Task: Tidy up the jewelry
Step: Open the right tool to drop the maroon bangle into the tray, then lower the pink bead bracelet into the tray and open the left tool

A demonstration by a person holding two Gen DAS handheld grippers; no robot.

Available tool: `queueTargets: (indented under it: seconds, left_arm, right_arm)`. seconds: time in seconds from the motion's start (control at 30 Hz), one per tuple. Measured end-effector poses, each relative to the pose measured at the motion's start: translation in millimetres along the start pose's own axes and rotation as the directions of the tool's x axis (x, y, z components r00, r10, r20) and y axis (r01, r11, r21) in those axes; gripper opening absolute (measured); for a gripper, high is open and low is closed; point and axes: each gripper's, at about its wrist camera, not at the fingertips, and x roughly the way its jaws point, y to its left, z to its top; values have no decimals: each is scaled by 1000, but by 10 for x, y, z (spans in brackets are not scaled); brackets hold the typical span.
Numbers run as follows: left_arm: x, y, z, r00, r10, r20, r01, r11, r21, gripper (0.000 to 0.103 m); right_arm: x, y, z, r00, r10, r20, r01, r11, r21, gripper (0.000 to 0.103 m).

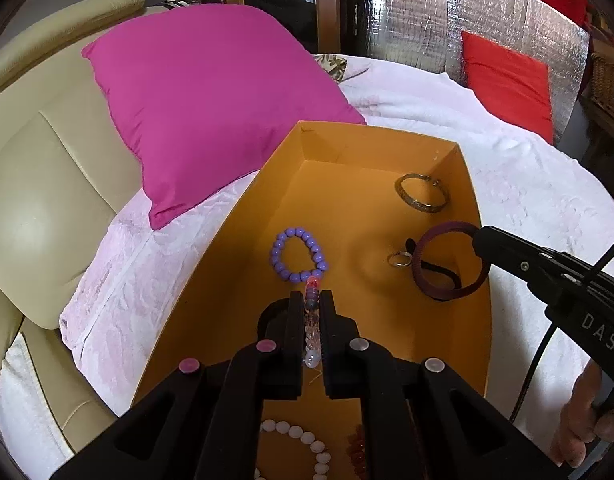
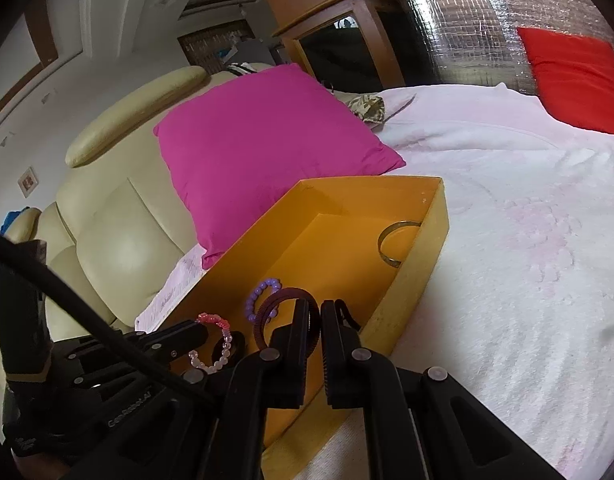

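Observation:
An open orange box (image 1: 235,264) (image 2: 427,248) lies on a white bedspread. My left gripper (image 1: 311,296) (image 2: 205,330) is shut on a pink-and-clear bead bracelet (image 1: 311,320) (image 2: 221,354), just above the box floor. In front of it lies a purple bead bracelet (image 1: 276,256) (image 2: 263,290). My right gripper (image 2: 315,305) (image 1: 478,238) is shut on the rim of a maroon bangle (image 1: 421,278) (image 2: 265,312) at the box's right wall. A gold bangle (image 1: 405,196) (image 2: 389,258) rests in the far right corner. A small silver ring (image 1: 399,259) and a black hair tie (image 1: 443,270) lie by the maroon bangle.
A white bead bracelet (image 1: 307,438) and a reddish bead bracelet (image 1: 357,454) lie in the box's near end. A magenta pillow (image 1: 211,100) leans on a cream headboard (image 1: 39,184) to the left. A red pillow (image 1: 507,80) sits far right. A person's hand (image 1: 583,420) holds the right gripper.

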Motion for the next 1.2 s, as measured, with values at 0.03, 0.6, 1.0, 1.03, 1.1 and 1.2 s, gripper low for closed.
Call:
queueTargets:
  seconds: [0.03,0.6,1.0,1.03,1.1,1.2]
  left_arm:
    - [8,3,-3,1000,5,-1,-5,1000,0,8]
    - [147,48,-53,998,37,-55,-37,999,-1,8]
    - [207,72,-58,996,54,-75,-54,999,1,8]
    - [217,73,-58,995,55,-78,-55,998,1,7]
    - [231,80,-58,995,58,-84,-59,998,2,7]
    - [242,98,-60,994,64,-87,-64,998,-3,8]
  right_arm:
    - [2,1,-4,1000,0,-2,0,1000,-1,7]
    - [82,55,-61,999,-7,-31,6,1000,-28,7]
    - [108,70,-73,999,-10,-40,8,999,-41,7]
    - [107,71,-77,999,-9,-41,8,999,-42,7]
    - [112,71,-80,999,-10,-43,8,999,-41,7]
    - [119,78,-81,999,-11,-44,9,999,-40,7]
